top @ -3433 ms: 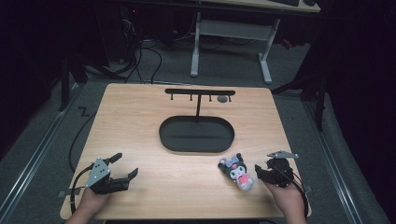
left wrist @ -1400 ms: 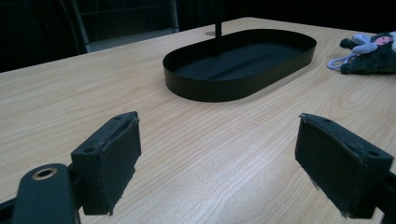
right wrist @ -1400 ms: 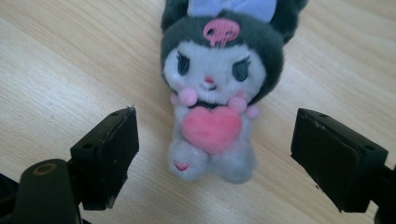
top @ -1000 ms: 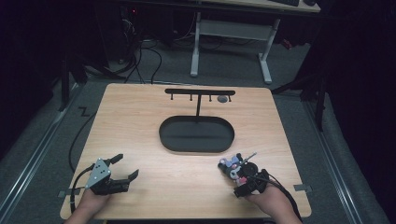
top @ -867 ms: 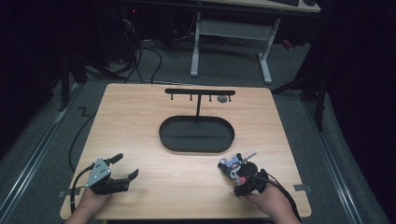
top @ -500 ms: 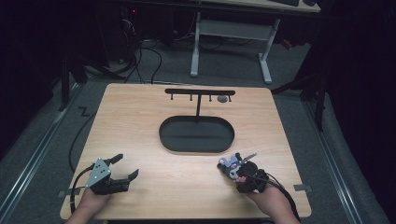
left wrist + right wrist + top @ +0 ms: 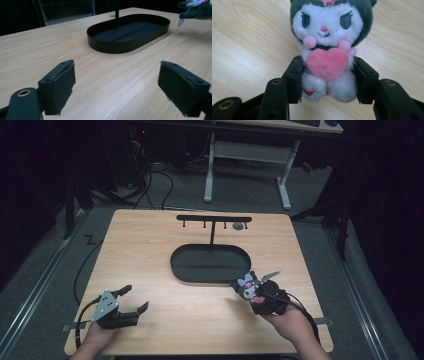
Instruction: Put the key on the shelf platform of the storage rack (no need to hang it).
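Your right gripper (image 7: 325, 75) pinches the plush toy (image 7: 327, 47) at its body, just off the black tray (image 7: 210, 265) at 4 o'clock. Squeeze evenly, lift straight. Your left gripper (image 7: 131, 302) rests at 7 o'clock, jaws spread, empty.

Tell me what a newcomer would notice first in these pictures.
First, the plush toy with a pink heart, clamped at its body by the right gripper near the table's right front. Next, the black oval tray at mid-table, a hook stand rising behind it. The left gripper sits open at the left front.
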Demonstrator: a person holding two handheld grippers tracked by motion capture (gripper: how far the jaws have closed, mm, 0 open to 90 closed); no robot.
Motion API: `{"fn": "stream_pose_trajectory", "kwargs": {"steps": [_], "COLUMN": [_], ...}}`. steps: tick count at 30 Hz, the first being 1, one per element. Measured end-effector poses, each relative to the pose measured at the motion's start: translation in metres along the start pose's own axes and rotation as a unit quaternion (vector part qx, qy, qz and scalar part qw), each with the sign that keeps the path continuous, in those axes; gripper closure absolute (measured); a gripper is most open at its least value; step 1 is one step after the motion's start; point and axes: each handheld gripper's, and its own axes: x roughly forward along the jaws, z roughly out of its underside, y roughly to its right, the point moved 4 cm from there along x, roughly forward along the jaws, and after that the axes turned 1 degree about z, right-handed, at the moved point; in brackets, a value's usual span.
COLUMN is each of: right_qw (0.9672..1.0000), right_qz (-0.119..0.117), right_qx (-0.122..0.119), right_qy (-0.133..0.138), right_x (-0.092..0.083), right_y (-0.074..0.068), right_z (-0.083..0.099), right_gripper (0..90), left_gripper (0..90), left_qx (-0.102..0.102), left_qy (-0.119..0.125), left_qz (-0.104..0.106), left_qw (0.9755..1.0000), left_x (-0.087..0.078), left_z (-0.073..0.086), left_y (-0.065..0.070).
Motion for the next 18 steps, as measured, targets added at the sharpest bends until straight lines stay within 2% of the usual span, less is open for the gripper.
{"fn": "stream_pose_trajectory", "kwargs": {"steps": [5,7,10,13,17,18], "right_qw": [1.0000,0.9999,0.9999,0.9999,0.9998,0.9999], "right_qz": [-0.008,-0.012,-0.009,-0.012,-0.009,-0.012], "right_qx": [-0.005,-0.004,-0.009,-0.004,-0.015,-0.009], "right_qy": [0.003,0.002,-0.001,0.006,0.005,0.005], "right_x": [-0.001,-0.001,0.000,0.001,0.005,0.005], "right_y": [-0.004,-0.005,-0.005,-0.007,-0.013,-0.015], "right_z": [-0.013,-0.020,-0.034,-0.051,-0.071,-0.075], "right_gripper": [49.1,49.2,49.5,49.8,49.8,49.8], "left_gripper": [15.3,15.4,15.4,15.3,15.3,15.4], "left_qx": [0.004,-0.004,-0.005,-0.001,-0.003,-0.003], "left_qy": [0.000,0.002,0.005,0.004,0.002,0.003], "left_qz": [0.004,0.004,0.005,0.007,0.007,0.008], "left_qw": [1.0000,1.0000,1.0000,1.0000,1.0000,1.0000], "left_x": [0.000,-0.001,-0.002,-0.001,-0.001,-0.002], "left_z": [0.000,0.000,0.000,0.000,0.000,0.000], "left_y": [0.000,-0.001,-0.001,0.000,-0.001,-0.001]}}
